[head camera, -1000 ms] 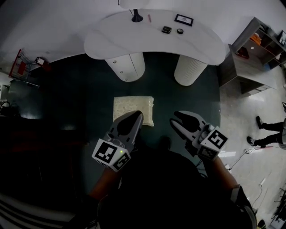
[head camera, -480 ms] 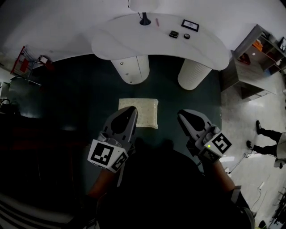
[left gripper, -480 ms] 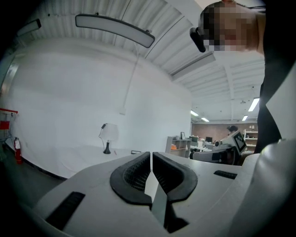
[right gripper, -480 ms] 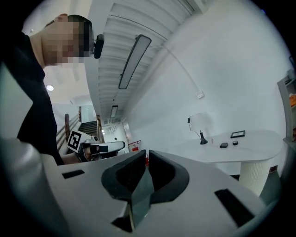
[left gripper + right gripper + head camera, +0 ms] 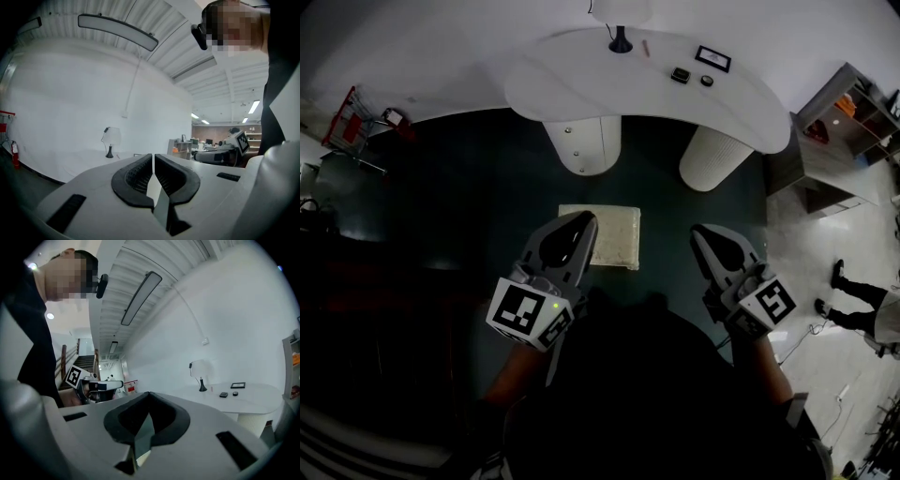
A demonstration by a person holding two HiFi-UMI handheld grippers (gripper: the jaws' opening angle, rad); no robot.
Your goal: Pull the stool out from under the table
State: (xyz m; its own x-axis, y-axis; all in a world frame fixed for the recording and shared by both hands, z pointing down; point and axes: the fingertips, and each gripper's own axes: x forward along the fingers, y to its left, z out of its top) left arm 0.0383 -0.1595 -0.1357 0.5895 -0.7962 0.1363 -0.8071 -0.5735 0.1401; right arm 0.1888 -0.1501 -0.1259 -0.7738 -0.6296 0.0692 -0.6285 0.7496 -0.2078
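Stool: the cream square-topped stool (image 5: 602, 236) stands on the dark floor (image 5: 459, 206) at the centre of the head view, below the table's two round legs and clear of the tabletop's edge.
Table: the white curved table (image 5: 581, 84) runs across the top of the frame. A lamp (image 5: 620, 42), a framed picture (image 5: 712, 58) and a small dark item (image 5: 680, 75) sit on it.
Left gripper: the left gripper (image 5: 584, 223) is at lower centre-left and points up the frame toward the table. Its jaws are pressed together with nothing between them.
Left gripper and stool: the tip overlaps the stool's left edge in the head view. I cannot tell whether it touches.
Left arm pose: the forearm rises from the bottom of the frame and leans slightly right, with the marker cube nearest the camera.
Right gripper: the right gripper (image 5: 705, 234) is at lower centre-right, beside the stool's right edge but apart from it. Its jaws are together and hold nothing.
Right arm pose: the forearm comes up from the lower right and leans left, so the two tips angle toward each other with the stool between them.
Gripper views: each looks roughly level across the room, with the lamp and white wall ahead.
Surroundings: a shelf unit (image 5: 839, 112) is at the right edge and a red cart (image 5: 356, 122) at upper left.
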